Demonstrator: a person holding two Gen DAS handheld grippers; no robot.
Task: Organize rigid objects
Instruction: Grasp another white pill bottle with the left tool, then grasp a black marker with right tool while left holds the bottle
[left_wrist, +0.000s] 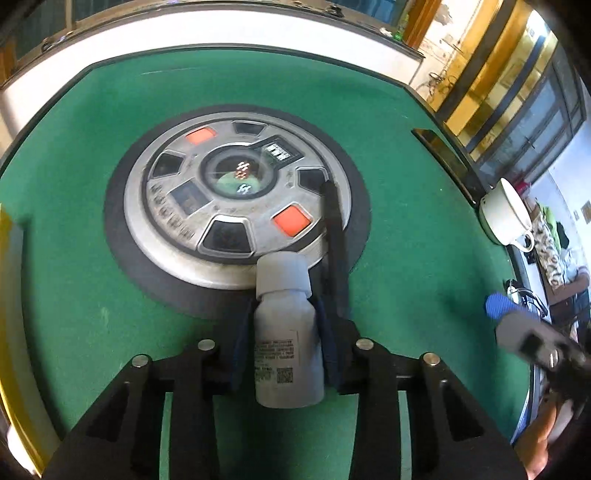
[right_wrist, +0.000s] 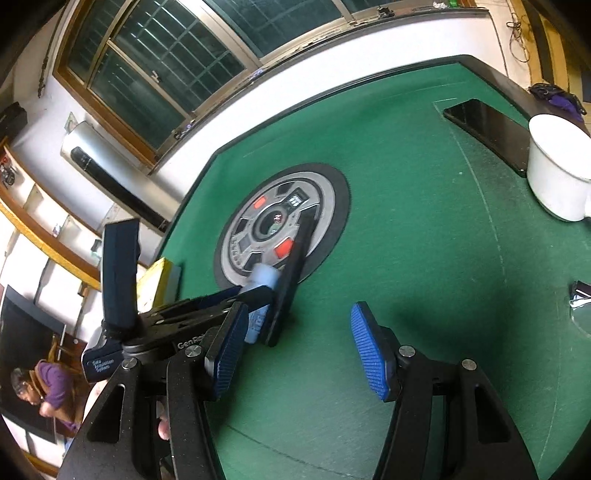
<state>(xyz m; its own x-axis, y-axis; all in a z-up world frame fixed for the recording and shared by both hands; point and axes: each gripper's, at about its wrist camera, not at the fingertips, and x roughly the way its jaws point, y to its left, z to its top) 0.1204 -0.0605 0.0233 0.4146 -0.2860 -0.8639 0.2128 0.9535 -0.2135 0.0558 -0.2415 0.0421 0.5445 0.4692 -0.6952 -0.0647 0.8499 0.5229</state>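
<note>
The left gripper (left_wrist: 284, 332) pinches a grey bottle (left_wrist: 286, 332) between its blue pads, above the green table (left_wrist: 406, 258) near the round centre panel (left_wrist: 236, 199). The right gripper (right_wrist: 299, 350) hangs spread and holds nothing; a white cup (right_wrist: 557, 173) stands well apart.

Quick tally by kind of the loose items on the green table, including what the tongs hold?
Bottles: 1, the white bottle held in the left tongs
Mugs: 1, the white mug
Phones: 1, the black phone
Yellow boxes: 1, the yellow box
Total: 4
A thing at the right edge is cut off, uncounted. Right tongs hold nothing.
</note>
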